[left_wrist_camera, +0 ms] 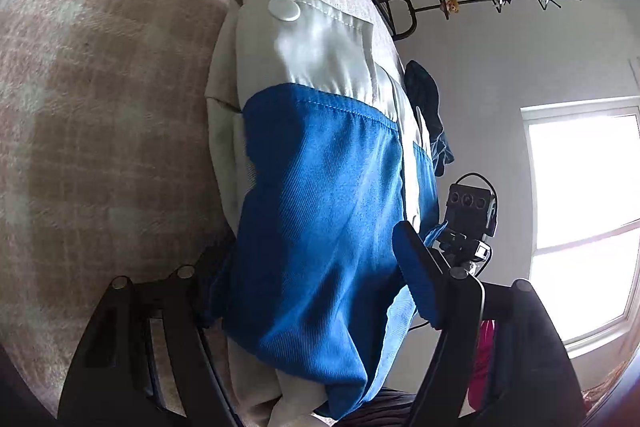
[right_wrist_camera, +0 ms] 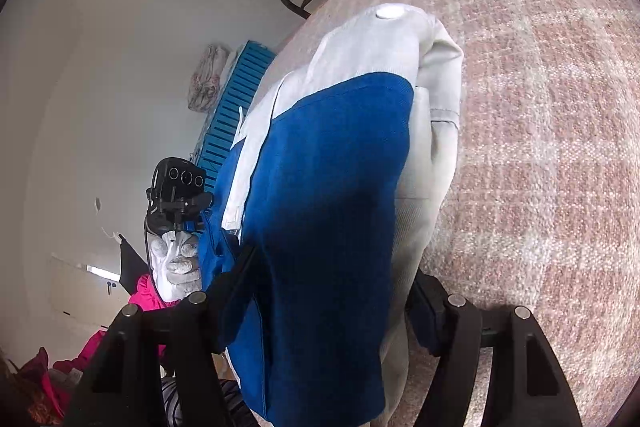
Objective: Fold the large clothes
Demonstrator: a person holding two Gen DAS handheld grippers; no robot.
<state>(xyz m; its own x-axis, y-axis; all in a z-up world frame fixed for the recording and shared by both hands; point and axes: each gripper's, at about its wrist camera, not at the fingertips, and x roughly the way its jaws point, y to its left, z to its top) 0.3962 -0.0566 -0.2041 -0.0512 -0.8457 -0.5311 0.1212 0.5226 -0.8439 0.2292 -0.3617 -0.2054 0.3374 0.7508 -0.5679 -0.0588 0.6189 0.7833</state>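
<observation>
Blue-and-cream garment [left_wrist_camera: 320,195], bunched and hanging lengthwise over the pink woven bed cover [left_wrist_camera: 100,107], its snap button [left_wrist_camera: 284,10] at the far end. Left claw [left_wrist_camera: 308,291] and right claw [right_wrist_camera: 332,291] are each pinching the near blue edge. Judged progress: the fold is appearing partway made, and laying flat and squaring are remaining.

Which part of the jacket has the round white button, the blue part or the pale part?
The pale cream part; the button sits near its far end, while the blue part shows only stitching.
</observation>
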